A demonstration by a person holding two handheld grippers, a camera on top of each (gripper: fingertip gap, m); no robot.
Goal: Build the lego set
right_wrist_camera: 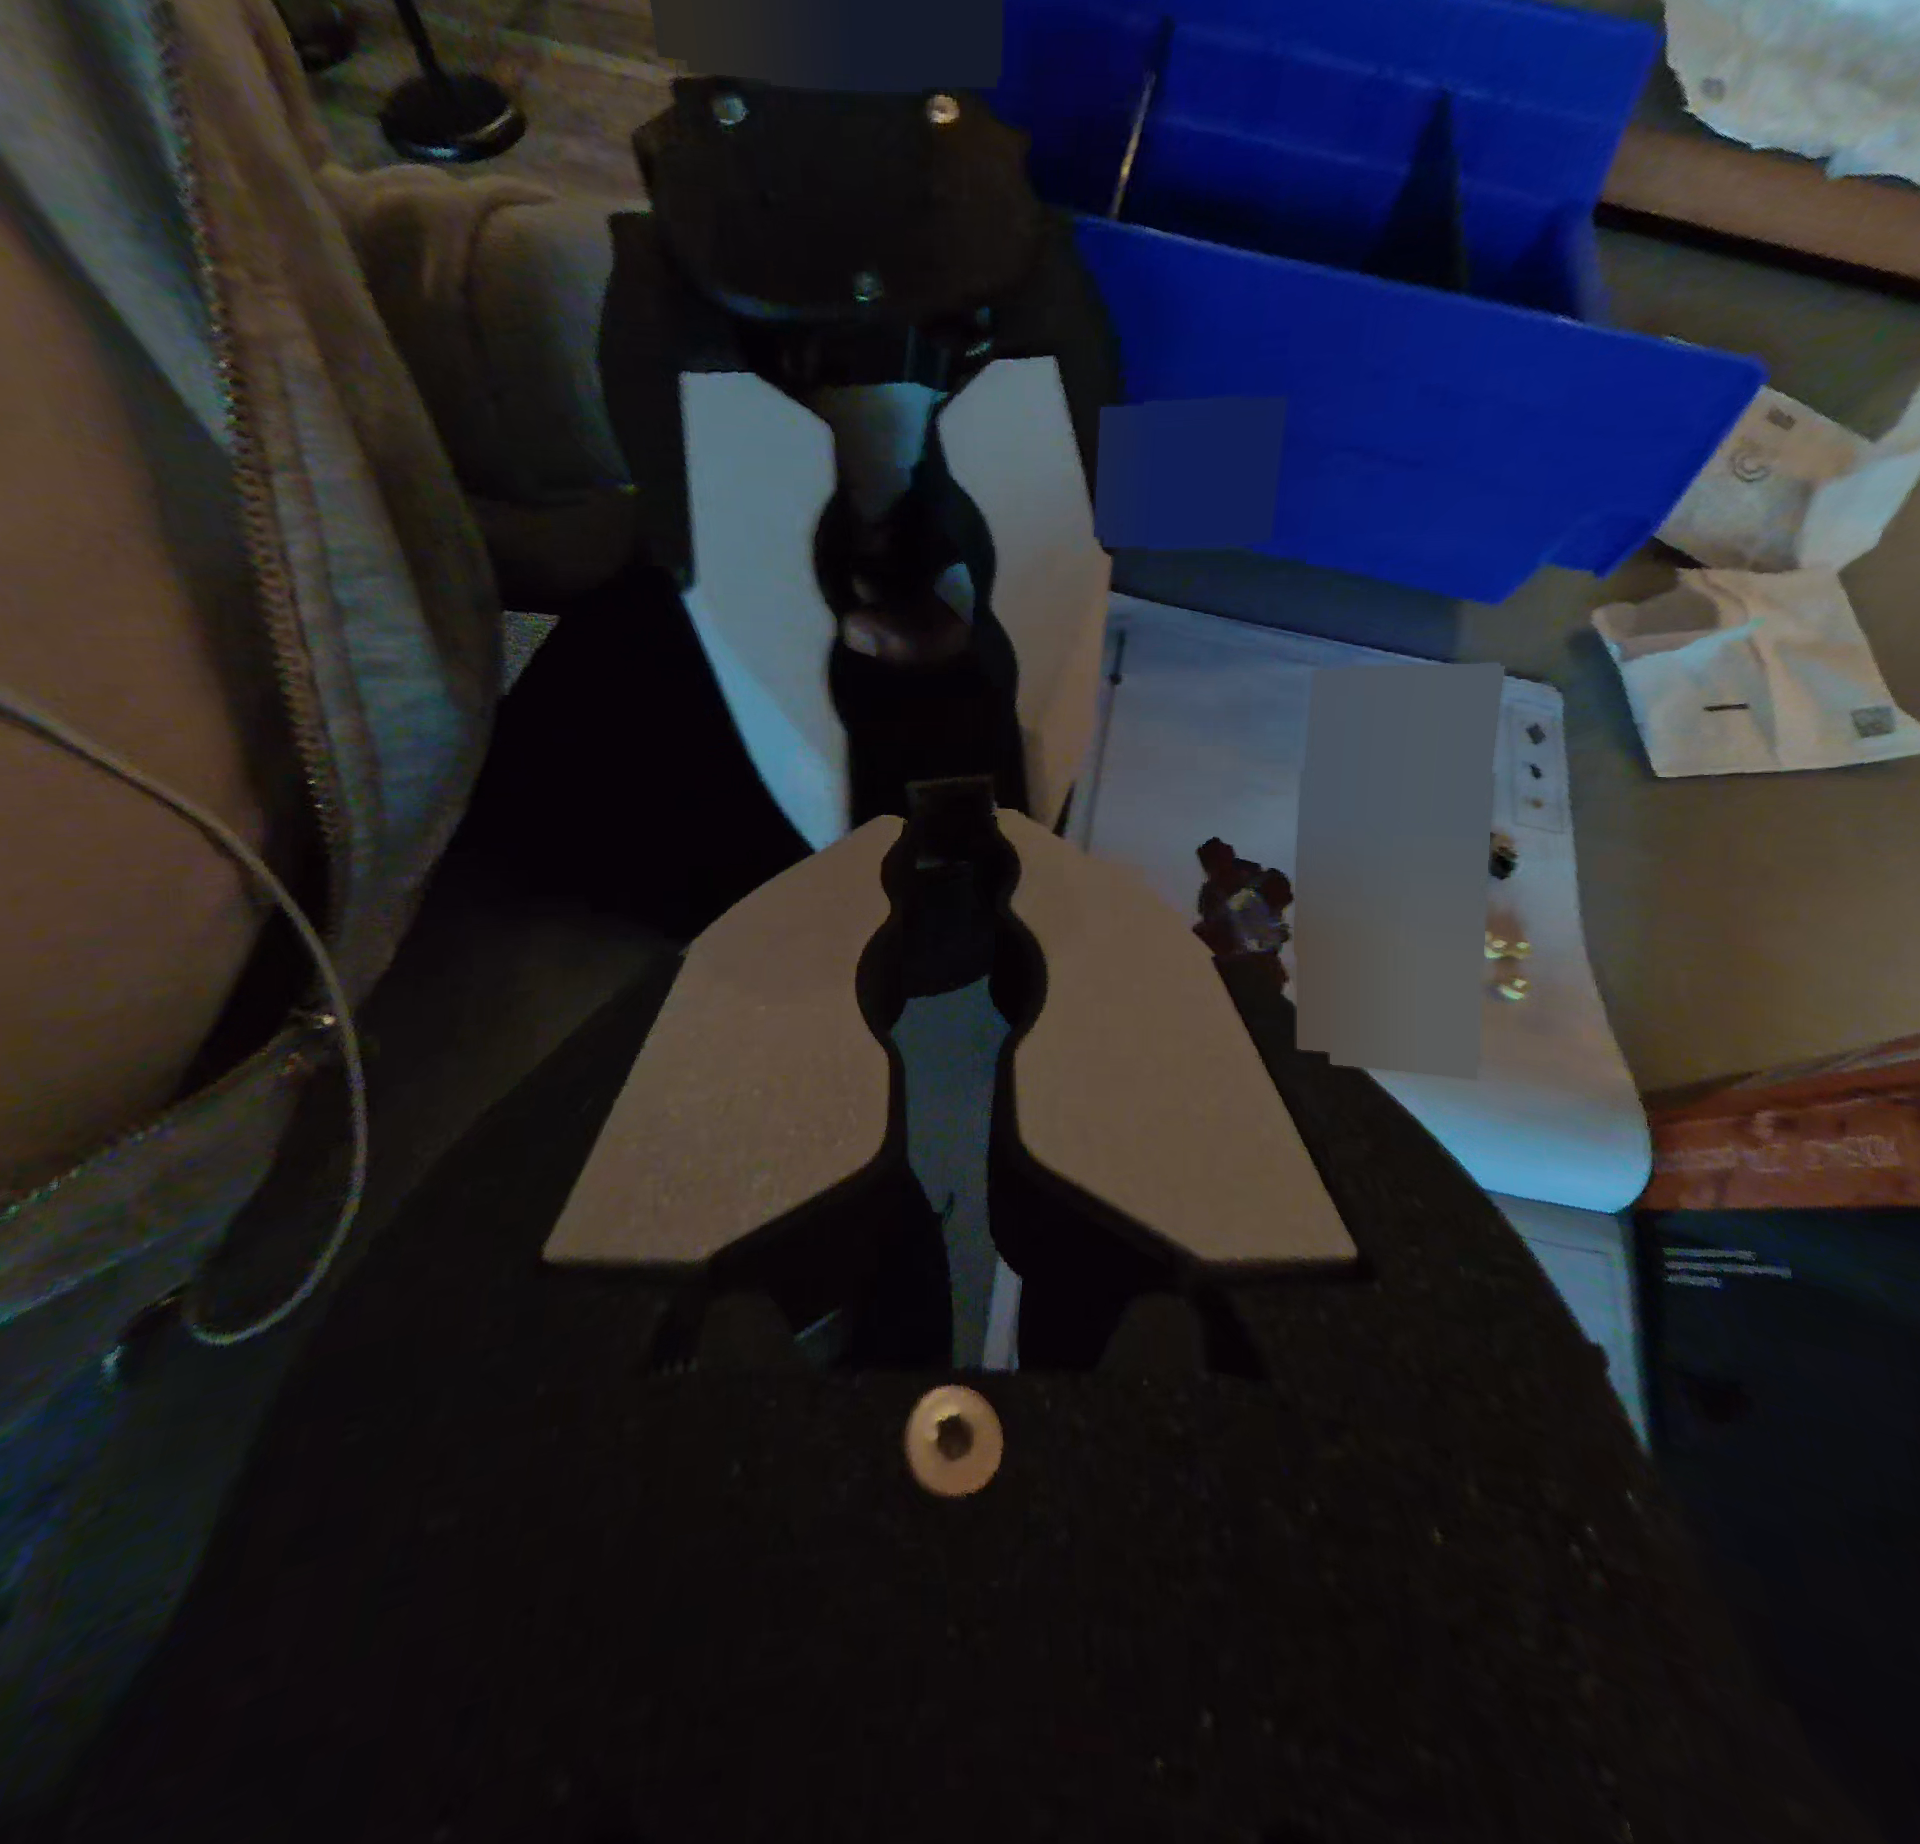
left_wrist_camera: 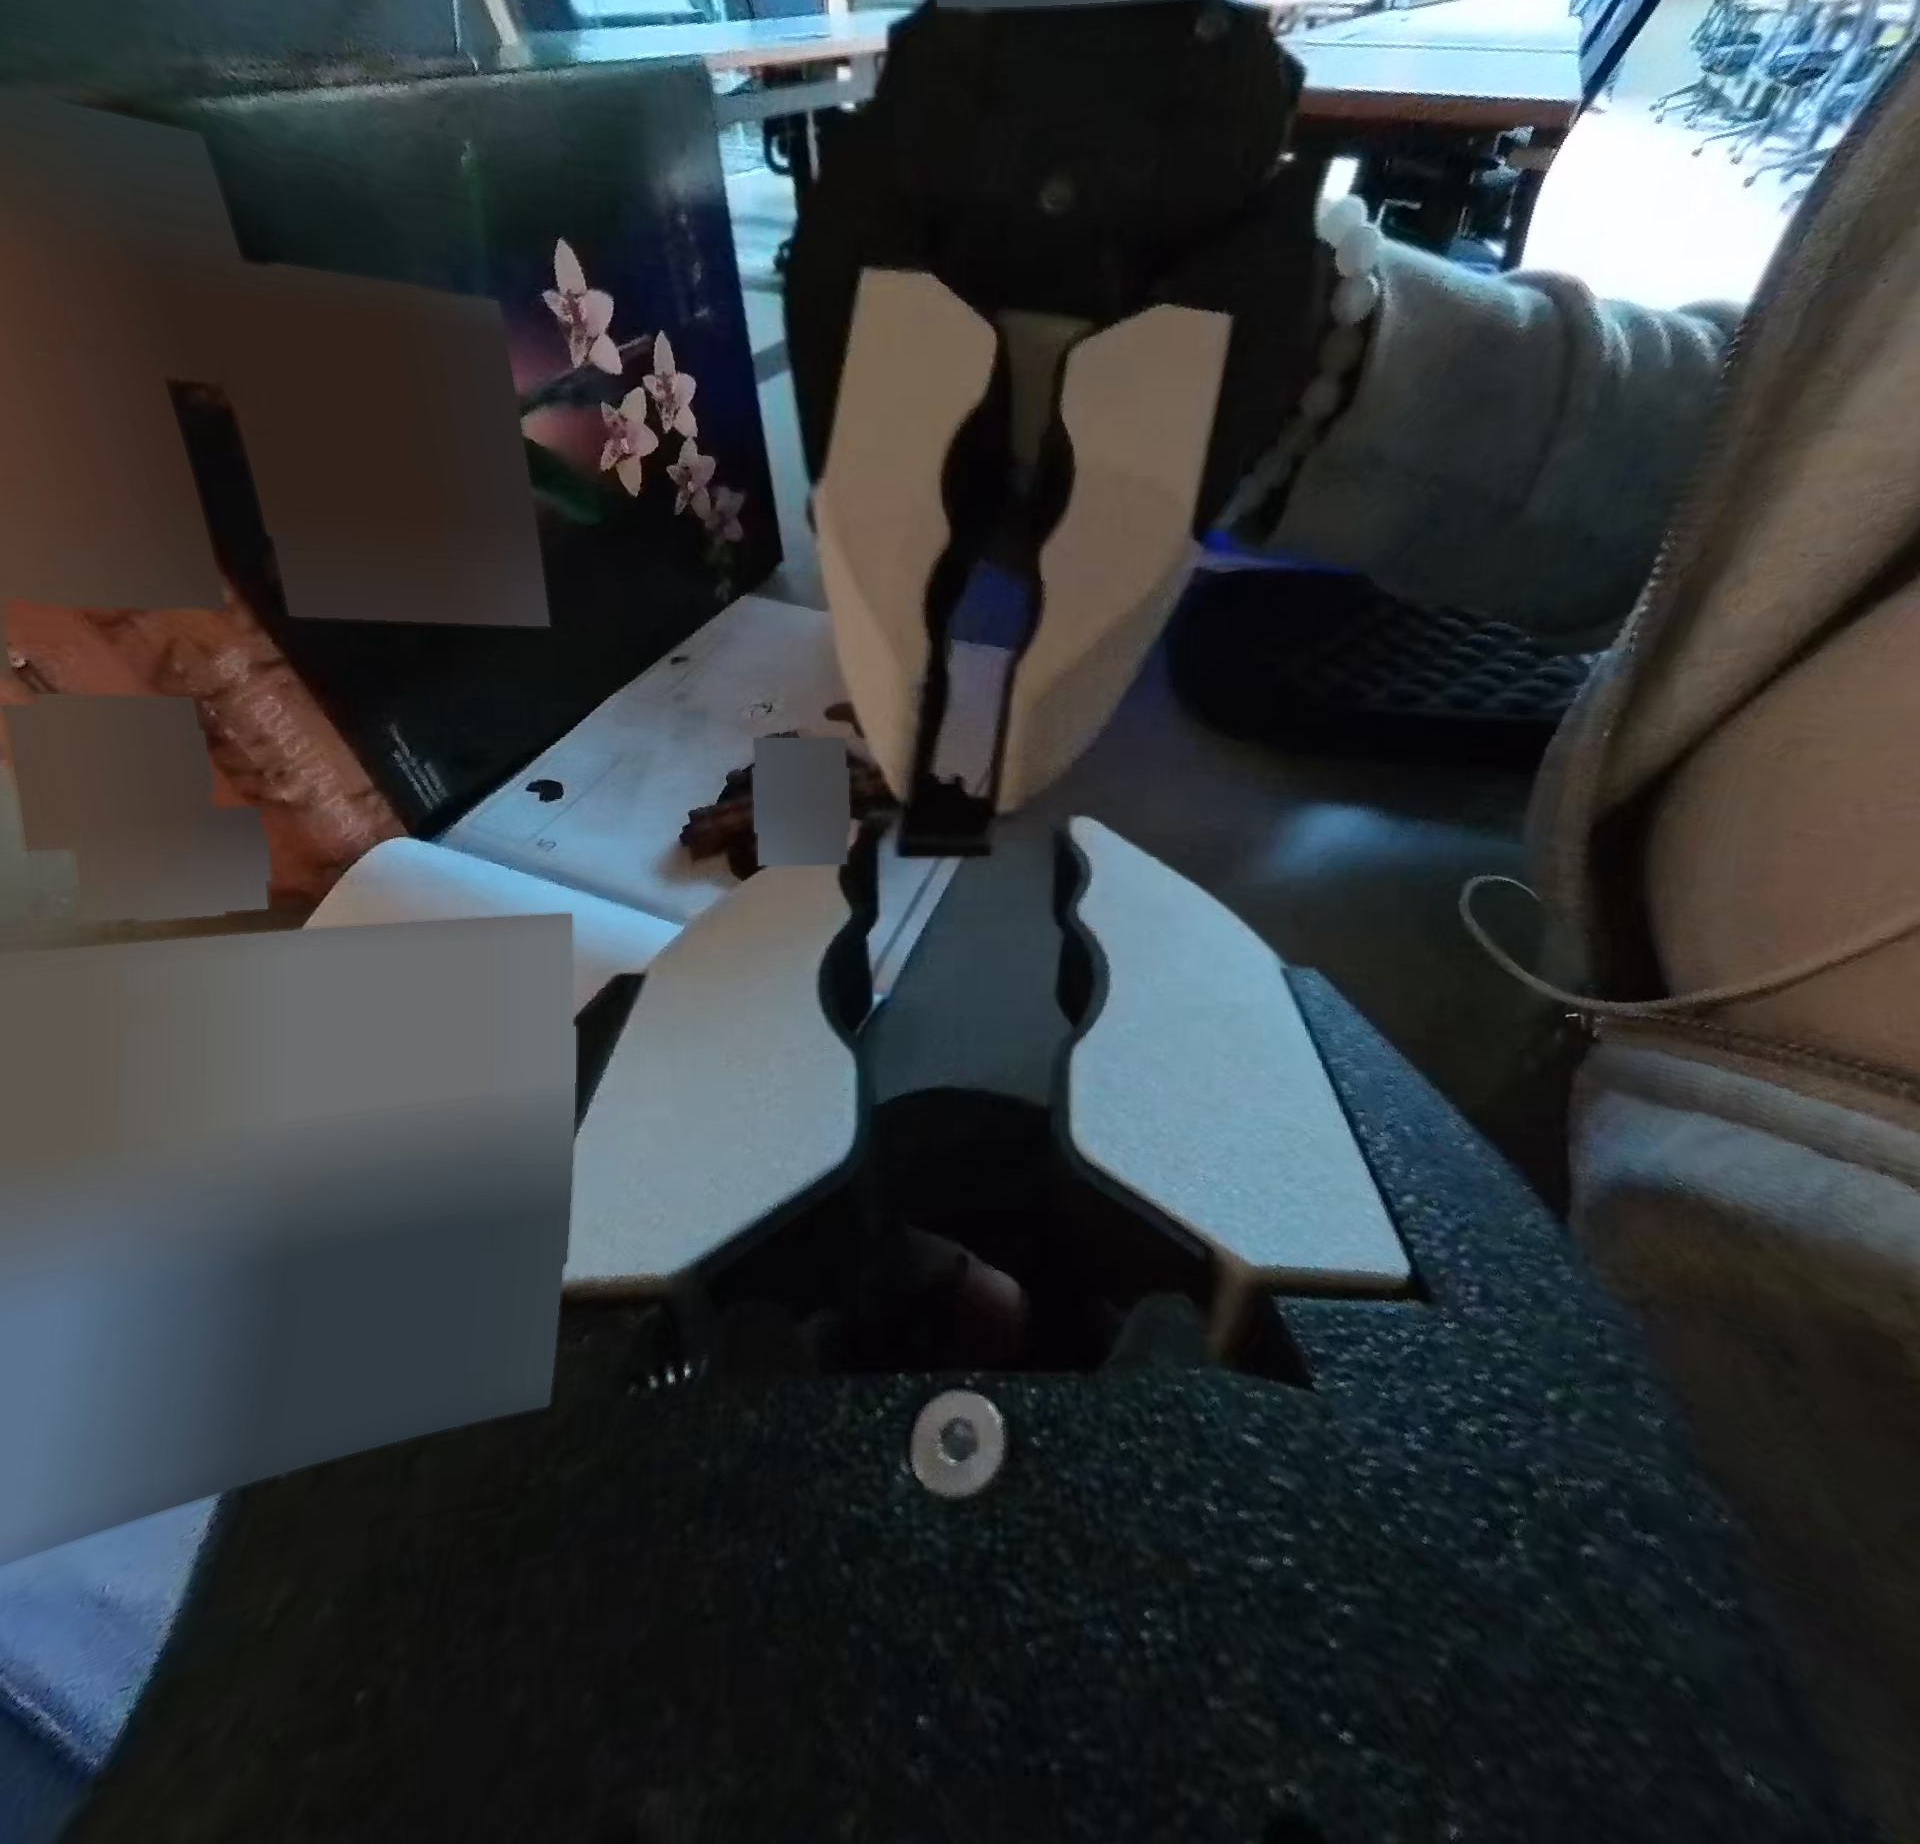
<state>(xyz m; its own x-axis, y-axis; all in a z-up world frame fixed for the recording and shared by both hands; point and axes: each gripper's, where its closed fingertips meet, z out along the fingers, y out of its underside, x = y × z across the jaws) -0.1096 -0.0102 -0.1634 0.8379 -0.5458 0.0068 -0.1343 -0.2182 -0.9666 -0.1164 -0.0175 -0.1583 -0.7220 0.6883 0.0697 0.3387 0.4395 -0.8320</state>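
My right gripper (right_wrist_camera: pixel 948 826) is shut on a small black brick-like piece (right_wrist_camera: pixel 948 795) that sticks out past its fingertips. In the left wrist view the right gripper (left_wrist_camera: pixel 961 792) comes down from above, with the black piece (left_wrist_camera: pixel 943 826) at its tips. My left gripper (left_wrist_camera: pixel 966 849) is open and empty. Its fingers (left_wrist_camera: pixel 748 1015) stand apart on either side of the piece and do not press on it. In the right wrist view the left gripper (right_wrist_camera: pixel 940 755) faces mine, tip to tip, with its jaws spread.
An open white booklet (left_wrist_camera: pixel 644 734) lies on the table with a small heap of dark brown pieces (right_wrist_camera: pixel 1242 906). A black box with an orchid picture (left_wrist_camera: pixel 623 392) stands on the left. Blue bins (right_wrist_camera: pixel 1403 423) and white paper bags (right_wrist_camera: pixel 1745 693) lie beyond. A person's grey hoodie (left_wrist_camera: pixel 1714 651) is close by. My two grippers' fingertips are within a few centimetres of each other.
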